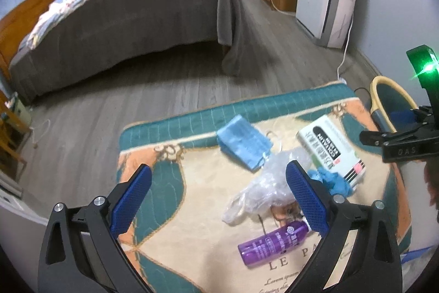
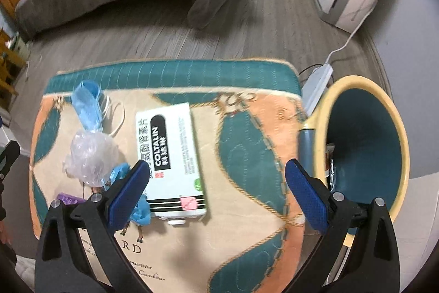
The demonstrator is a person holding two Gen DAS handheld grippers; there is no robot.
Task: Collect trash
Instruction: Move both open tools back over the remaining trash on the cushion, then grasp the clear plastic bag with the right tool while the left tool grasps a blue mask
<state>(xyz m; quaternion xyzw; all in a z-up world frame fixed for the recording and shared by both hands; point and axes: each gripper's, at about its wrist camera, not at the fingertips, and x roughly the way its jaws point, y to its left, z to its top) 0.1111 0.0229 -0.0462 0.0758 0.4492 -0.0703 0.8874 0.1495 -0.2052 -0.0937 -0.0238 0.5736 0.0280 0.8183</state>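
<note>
Here, both grippers, left [image 1: 218,199] and right [image 2: 216,194], have fingers wide apart, holding nothing. The trash, a box [image 2: 171,155], mask [image 1: 242,146] and bag [image 1: 263,188], lies on the mat [image 2: 247,155] beside the bin [image 2: 365,144].

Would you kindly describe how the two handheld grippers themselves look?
Both the left gripper and the right gripper have black angular frames with silver bolts and textured blue pads. Seen from the left wrist, the right unit bears a glowing green light.
</note>
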